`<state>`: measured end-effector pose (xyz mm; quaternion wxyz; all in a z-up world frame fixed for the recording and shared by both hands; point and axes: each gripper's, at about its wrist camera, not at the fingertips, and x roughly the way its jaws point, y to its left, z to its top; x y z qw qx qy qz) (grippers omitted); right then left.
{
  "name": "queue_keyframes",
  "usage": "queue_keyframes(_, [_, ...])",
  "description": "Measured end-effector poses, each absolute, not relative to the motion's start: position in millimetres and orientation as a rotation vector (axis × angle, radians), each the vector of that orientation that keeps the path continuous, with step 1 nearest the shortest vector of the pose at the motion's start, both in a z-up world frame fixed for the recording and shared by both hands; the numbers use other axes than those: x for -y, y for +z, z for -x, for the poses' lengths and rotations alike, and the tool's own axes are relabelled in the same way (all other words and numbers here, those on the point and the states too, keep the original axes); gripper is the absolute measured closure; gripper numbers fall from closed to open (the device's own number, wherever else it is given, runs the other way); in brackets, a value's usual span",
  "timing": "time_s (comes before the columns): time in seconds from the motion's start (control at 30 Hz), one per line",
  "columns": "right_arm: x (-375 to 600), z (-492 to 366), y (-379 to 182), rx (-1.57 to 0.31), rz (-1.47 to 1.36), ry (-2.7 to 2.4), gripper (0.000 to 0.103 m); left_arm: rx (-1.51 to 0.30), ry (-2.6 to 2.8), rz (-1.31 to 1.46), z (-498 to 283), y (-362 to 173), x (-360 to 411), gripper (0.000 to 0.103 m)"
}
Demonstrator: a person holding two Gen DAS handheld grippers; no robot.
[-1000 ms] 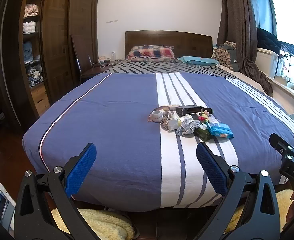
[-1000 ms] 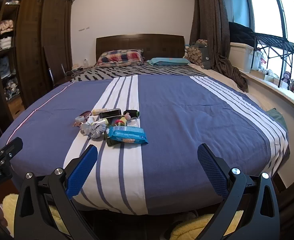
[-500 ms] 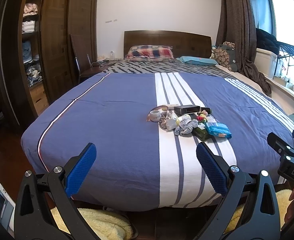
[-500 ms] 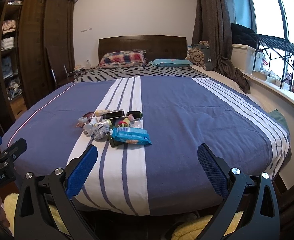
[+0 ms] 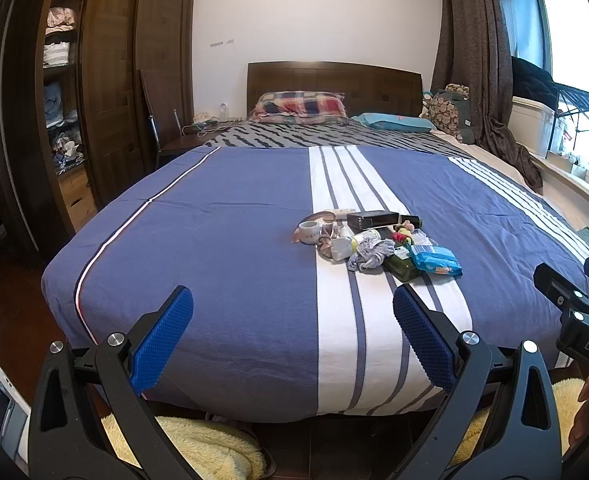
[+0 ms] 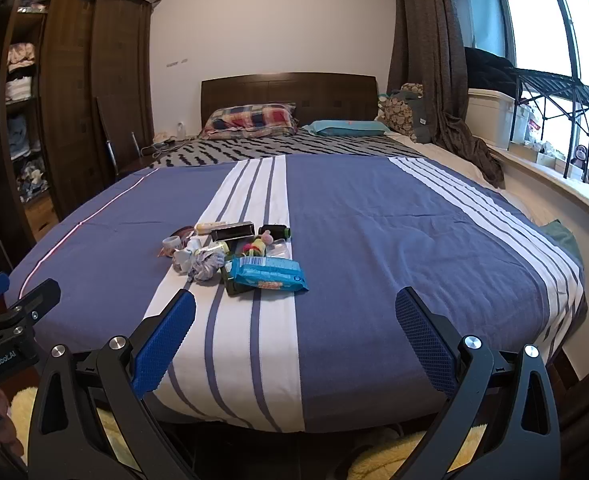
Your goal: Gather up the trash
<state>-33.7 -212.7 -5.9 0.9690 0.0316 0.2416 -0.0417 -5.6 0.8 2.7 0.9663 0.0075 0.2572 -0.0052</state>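
Note:
A small heap of clutter [image 5: 368,240] lies on the white stripe of the blue bed cover [image 5: 222,240]. In it are a blue wipes pack [image 5: 434,260], a black box [image 5: 372,219], a white cup [image 5: 308,232], a grey crumpled cloth [image 5: 368,254] and a green bottle [image 5: 402,266]. From the right wrist the same heap [image 6: 234,252] shows with the blue wipes pack [image 6: 268,274] nearest. My left gripper [image 5: 292,334] and right gripper [image 6: 294,336] both stand open at the foot of the bed, short of the heap, holding nothing.
A dark wardrobe [image 5: 106,92] with open shelves and a chair [image 5: 162,120] stand left of the bed. Pillows [image 5: 300,106] lie at the headboard. Curtain [image 6: 426,60], storage box [image 6: 490,118] and window sill line the right. Yellow fleece [image 5: 198,448] lies on the floor below.
Both views have tilted up slightly, so the bed and heap sit lower in frame. The grippers stay open and the heap is untouched.

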Motion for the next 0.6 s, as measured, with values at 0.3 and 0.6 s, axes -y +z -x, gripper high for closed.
queue_keyframes(0.3, [212.7, 34.2, -6.1, -0.488, -0.061, -0.082, 0.003, -0.521, -0.010, -0.015, 5.3, 4.4, -1.7, 0.008])
queue_keyframes(0.6, [211.9, 33.5, -3.7, -0.487, -0.058, -0.074, 0.003, -0.517, -0.012, -0.016, 6.6, 6.5, -0.7, 0.008])
